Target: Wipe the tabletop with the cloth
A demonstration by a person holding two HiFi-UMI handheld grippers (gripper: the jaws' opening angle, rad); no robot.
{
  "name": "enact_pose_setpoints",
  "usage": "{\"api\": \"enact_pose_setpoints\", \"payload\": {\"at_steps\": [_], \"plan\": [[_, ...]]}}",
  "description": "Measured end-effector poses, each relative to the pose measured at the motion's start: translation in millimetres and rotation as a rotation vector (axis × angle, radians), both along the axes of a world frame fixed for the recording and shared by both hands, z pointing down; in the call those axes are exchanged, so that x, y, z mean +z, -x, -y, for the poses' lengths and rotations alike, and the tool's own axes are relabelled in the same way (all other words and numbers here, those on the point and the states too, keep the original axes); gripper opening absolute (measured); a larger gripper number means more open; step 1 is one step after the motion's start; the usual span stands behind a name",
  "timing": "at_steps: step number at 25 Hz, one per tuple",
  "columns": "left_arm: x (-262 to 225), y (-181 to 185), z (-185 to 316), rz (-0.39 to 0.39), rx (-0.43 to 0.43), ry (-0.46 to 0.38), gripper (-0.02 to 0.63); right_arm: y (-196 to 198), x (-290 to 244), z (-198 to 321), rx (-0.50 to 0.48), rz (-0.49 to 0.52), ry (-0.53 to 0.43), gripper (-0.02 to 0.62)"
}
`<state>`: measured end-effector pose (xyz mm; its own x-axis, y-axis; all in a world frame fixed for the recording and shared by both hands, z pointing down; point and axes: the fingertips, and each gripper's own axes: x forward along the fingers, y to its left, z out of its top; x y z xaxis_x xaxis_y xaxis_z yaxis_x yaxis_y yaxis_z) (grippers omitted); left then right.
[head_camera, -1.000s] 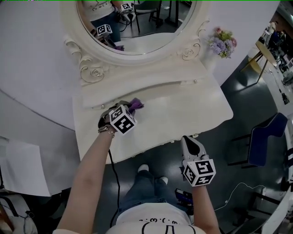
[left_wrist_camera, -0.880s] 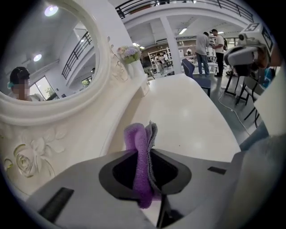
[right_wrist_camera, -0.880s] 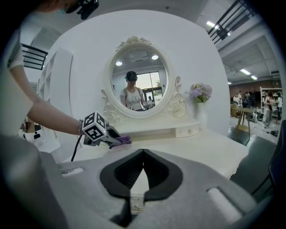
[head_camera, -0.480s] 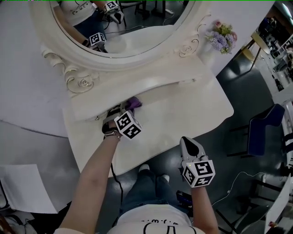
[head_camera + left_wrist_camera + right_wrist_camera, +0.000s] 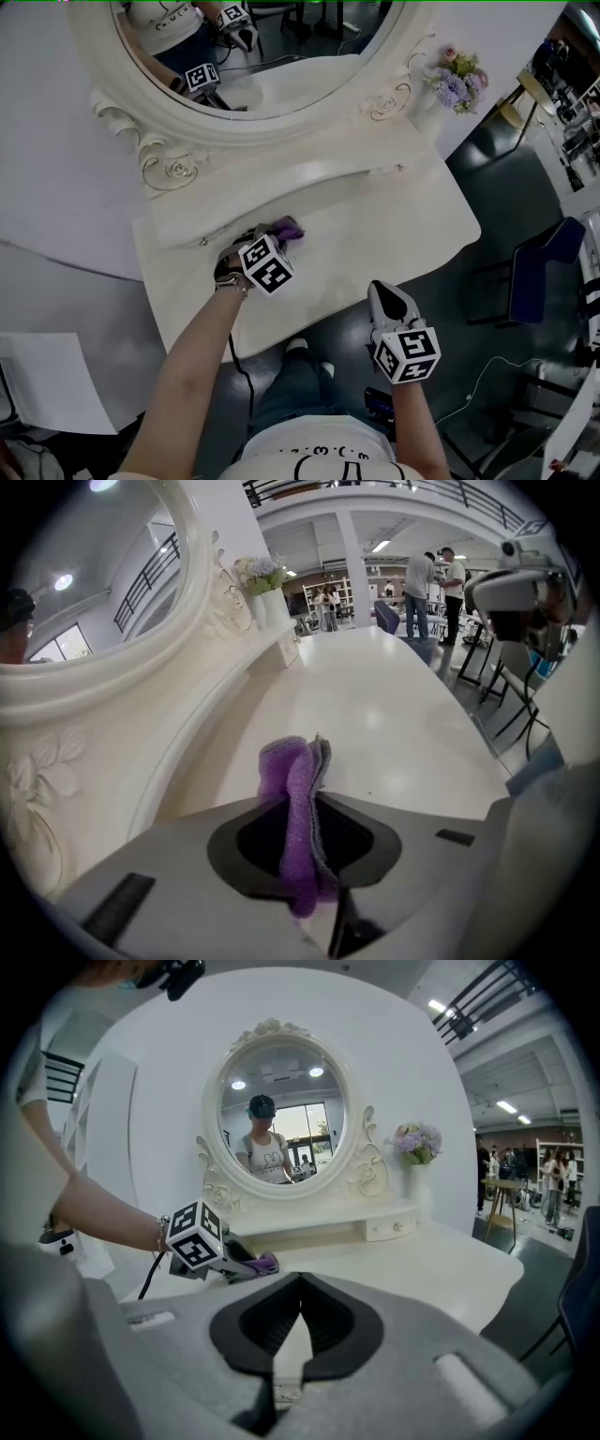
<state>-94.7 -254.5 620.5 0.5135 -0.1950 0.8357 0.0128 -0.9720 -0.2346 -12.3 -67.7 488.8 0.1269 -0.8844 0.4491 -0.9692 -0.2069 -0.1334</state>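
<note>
Two tools show: the left tool (image 5: pixel 274 234) clenches a crumpled purple cloth (image 5: pixel 287 228) lying on the glossy cream-white tabletop (image 5: pixel 394 220), near the oval white-framed mirror (image 5: pixel 281 120). The right tool (image 5: pixel 387 296) hangs beyond the front edge, jaws together, empty.

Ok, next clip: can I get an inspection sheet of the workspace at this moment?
Surface: cream white vanity tabletop, no spills seen.
Job's things: purple microfibre cloth, low over the tabletop by the back ledge.
Clutter: white vase of purple flowers at the ledge's right end.
Grippers: left gripper shut on the cloth; right gripper shut, empty, off the front edge.
Cables: black cable hanging under the left arm.
Surroundings: oval mirror behind; blue chair to the right.
</note>
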Motion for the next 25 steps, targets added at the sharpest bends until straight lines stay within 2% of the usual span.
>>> {"api": "enact_pose_setpoints", "payload": {"at_steps": [5,7,17,22,23,25], "plan": [[-8.6,2.7,-61.0,-0.015,0.028,0.22,0.074,8.1,-6.6,-9.6,-0.043,-0.003,0.0,0.0],[-11.5,4.8,-87.0,-0.021,0.045,0.281,0.074,11.9,-8.8,-15.0,-0.062,-0.005,0.003,0.0],[-16.8,10.6,-195.9,-0.07,0.109,0.417,0.074,32.1,-11.0,-33.6,-0.126,0.003,0.002,0.0],[-34.4,29.9,-239.5,-0.079,0.159,0.62,0.074,46.9,-13.4,-33.1,-0.154,0.016,-0.007,0.0],[-38.3,35.1,-237.4,-0.081,0.163,0.623,0.074,47.4,-12.9,-33.2,-0.153,0.017,-0.007,0.0],[-44.9,44.5,-217.5,-0.093,0.148,0.57,0.074,46.6,-11.5,-33.0,-0.149,0.02,-0.005,0.0]]}}
